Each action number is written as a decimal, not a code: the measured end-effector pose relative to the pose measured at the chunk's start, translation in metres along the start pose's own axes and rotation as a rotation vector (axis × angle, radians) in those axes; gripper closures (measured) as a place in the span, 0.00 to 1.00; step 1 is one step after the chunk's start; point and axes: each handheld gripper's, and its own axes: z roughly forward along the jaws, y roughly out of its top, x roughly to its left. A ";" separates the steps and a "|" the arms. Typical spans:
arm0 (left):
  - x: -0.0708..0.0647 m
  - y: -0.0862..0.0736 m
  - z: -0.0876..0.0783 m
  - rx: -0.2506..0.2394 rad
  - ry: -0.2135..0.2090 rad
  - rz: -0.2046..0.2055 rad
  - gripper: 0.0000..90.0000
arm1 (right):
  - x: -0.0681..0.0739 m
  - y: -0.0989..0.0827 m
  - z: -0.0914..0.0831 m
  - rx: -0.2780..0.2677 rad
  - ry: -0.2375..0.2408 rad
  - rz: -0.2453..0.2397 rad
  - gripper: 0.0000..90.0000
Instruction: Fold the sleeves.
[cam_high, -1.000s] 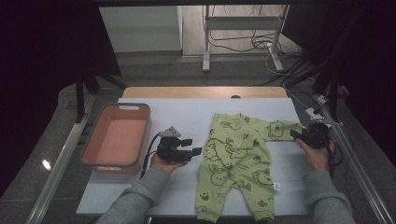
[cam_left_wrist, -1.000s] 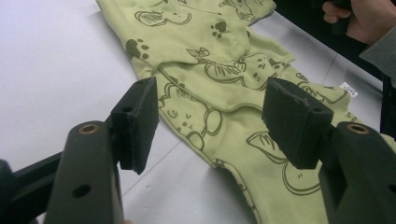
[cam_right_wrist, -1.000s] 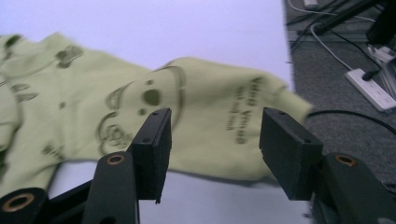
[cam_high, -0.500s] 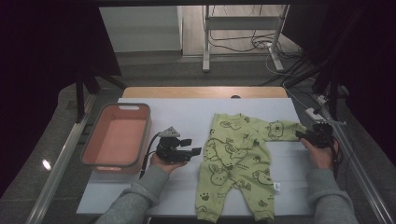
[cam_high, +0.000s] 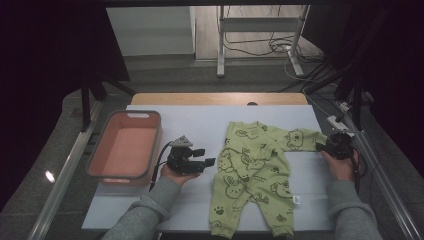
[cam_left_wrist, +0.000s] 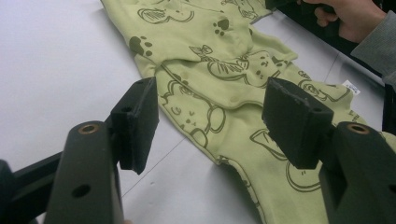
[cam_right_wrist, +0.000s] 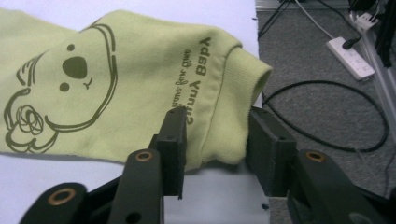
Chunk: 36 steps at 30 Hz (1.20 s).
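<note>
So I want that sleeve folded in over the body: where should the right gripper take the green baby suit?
At the ribbed cuff of the outstretched sleeve, coming in from the table's right edge. The baby suit lies flat, and that cuff is its outermost end, slightly raised. The right gripper already has the cuff between its jaws, which have just been closing.

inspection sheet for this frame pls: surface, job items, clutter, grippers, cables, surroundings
Surface: white table top, wooden strip along the far edge.
Job's things: green baby romper lying flat, one sleeve stretched toward the right edge.
Clutter: empty pink bin at the left.
Grippers: left gripper open beside the romper, nothing between its jaws; right gripper has just been closing, sleeve cuff between its jaws, pads seem to touch it.
Cables: black cable trails from the left gripper; loops on the floor.
Surroundings: power strip on grey floor, metal stand behind the table.
</note>
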 end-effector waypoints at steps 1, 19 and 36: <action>0.000 0.000 0.000 0.000 0.000 0.000 0.41 | 0.001 0.000 0.000 0.002 0.005 -0.003 0.73; 0.002 0.000 0.000 -0.004 -0.004 -0.005 0.41 | 0.015 0.010 -0.020 -0.109 0.105 -0.008 0.88; 0.002 0.000 0.000 -0.002 -0.003 -0.010 0.39 | 0.072 0.025 -0.039 -0.185 0.273 -0.115 0.88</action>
